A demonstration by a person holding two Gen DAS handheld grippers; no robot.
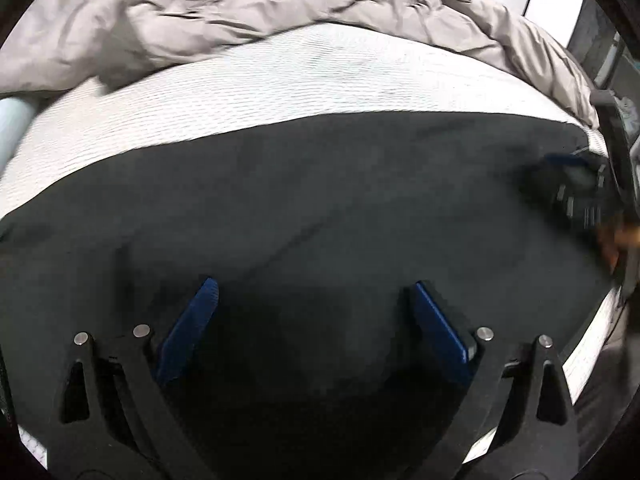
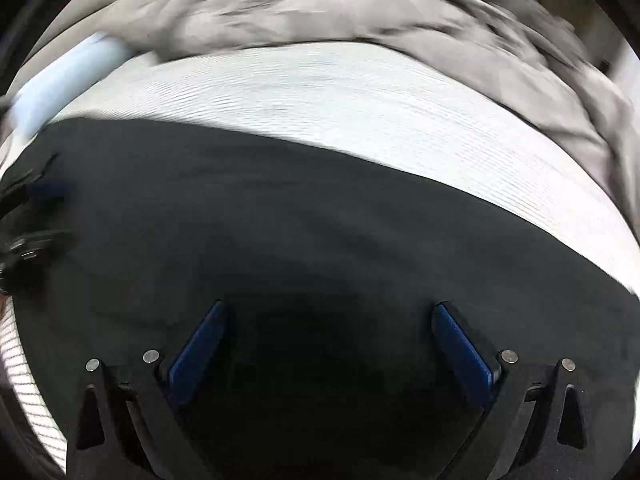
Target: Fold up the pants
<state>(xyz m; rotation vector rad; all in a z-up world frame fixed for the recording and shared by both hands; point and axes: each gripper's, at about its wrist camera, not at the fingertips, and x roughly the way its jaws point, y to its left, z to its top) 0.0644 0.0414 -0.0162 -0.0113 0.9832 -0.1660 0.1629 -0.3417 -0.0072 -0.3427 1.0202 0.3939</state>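
Dark grey pants (image 1: 320,200) lie spread flat across a white ribbed mattress (image 1: 280,80); their far edge runs straight across both views. My left gripper (image 1: 314,288) hovers open just above the cloth, blue pads wide apart with nothing between them. The right gripper (image 1: 576,192) shows blurred at the right edge of the left wrist view. In the right wrist view the same pants (image 2: 320,220) fill the lower half. There my right gripper (image 2: 330,310) is open over the fabric, and the left gripper (image 2: 32,216) appears blurred at the far left.
A crumpled grey duvet (image 1: 240,8) is bunched along the far side of the mattress (image 2: 360,96), and the duvet (image 2: 340,12) also fills the top of the right wrist view. A pale blue cylinder (image 1: 12,120) lies at the left edge. The near mattress edge (image 1: 592,344) shows at lower right.
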